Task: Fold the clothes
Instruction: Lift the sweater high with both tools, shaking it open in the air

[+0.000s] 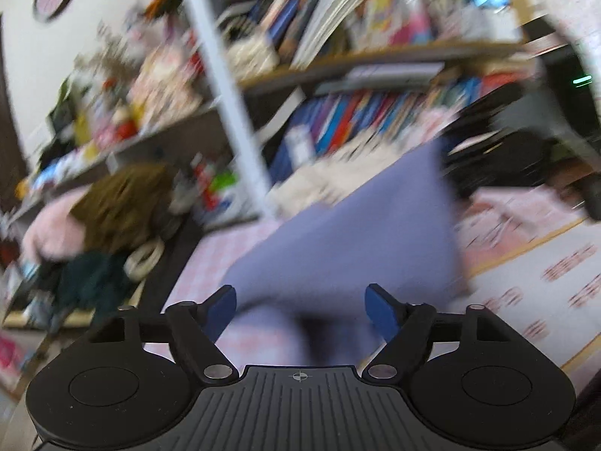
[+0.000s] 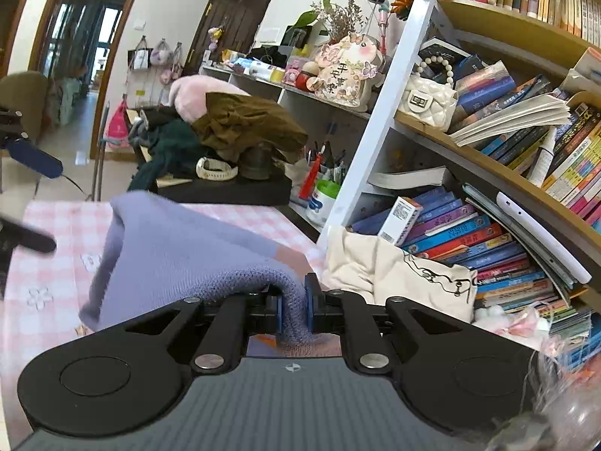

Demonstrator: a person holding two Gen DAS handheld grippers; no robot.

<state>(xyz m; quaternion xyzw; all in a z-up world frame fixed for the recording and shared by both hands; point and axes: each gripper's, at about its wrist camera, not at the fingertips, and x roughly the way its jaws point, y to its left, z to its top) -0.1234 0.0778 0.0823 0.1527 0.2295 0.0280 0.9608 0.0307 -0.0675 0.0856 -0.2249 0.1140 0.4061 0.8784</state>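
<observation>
A lilac knitted garment (image 2: 169,259) rises off the pink checked tablecloth (image 2: 49,233). My right gripper (image 2: 293,312) is shut on a bunched fold of its edge, holding that part lifted. The left wrist view is blurred. There the same garment (image 1: 349,240) hangs as a slanted sheet ahead of my left gripper (image 1: 300,310), whose blue pads stand wide apart and open without pressing on it; cloth sags low between them. The left gripper's fingers (image 2: 35,161) also show at the left edge of the right wrist view, apart from the garment.
A pile of clothes (image 2: 233,127) with a pink plush sits at the table's far end. A crowded bookshelf (image 2: 507,173) with a white post (image 2: 379,112) runs along the right, and a cream tote bag (image 2: 394,270) lies at its foot.
</observation>
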